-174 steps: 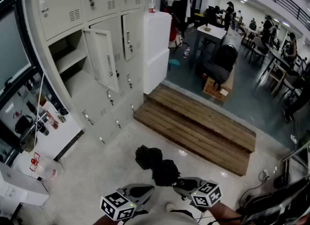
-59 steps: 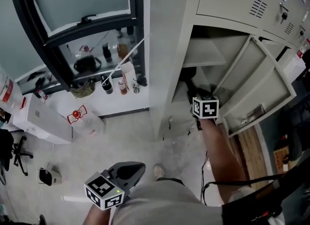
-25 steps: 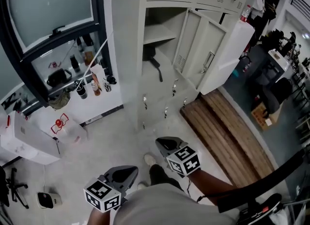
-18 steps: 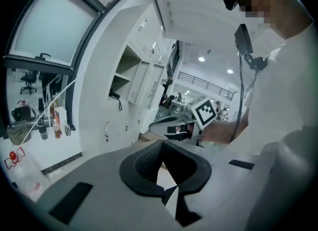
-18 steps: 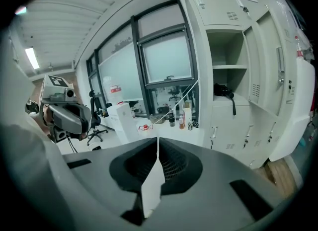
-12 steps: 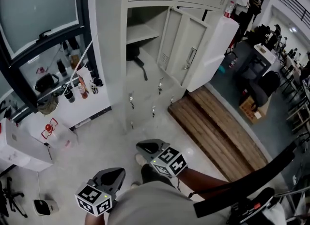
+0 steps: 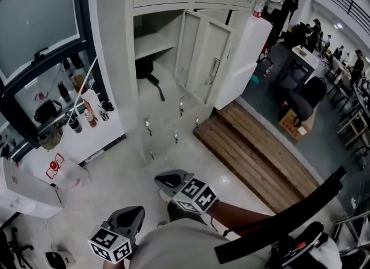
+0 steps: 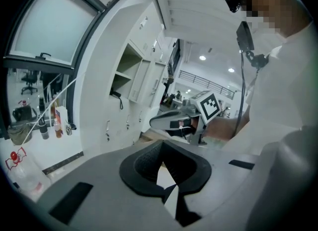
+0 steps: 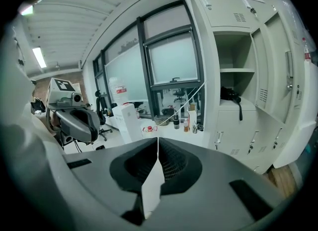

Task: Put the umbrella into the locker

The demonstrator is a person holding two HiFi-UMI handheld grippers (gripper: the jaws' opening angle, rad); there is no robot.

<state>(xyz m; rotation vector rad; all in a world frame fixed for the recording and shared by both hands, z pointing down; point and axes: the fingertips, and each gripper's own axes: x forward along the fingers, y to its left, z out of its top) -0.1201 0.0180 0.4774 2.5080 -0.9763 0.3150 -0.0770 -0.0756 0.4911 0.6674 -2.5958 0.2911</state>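
The black umbrella (image 7: 144, 68) lies in the open locker compartment (image 7: 151, 44), under its shelf, with its strap hanging over the front edge. It also shows in the left gripper view as the umbrella (image 8: 115, 95) and in the right gripper view as the umbrella (image 9: 229, 95). Both grippers are low, near my body and well away from the lockers. My right gripper (image 7: 166, 177) is shut and holds nothing; its jaws (image 9: 158, 145) meet. My left gripper (image 7: 134, 211) is lower left, also shut and holding nothing (image 8: 161, 164).
The compartment's door (image 7: 200, 59) stands open to the right. A white cabinet (image 7: 245, 54) stands beside the lockers. A wooden platform (image 7: 260, 158) lies on the floor at right. Bottles (image 7: 88, 114) stand on a white ledge under the window at left. Desks, chairs and people fill the far right.
The umbrella went from the floor into the compartment. My right gripper let it go, came back out to my body and has drifted a little left over the last second.
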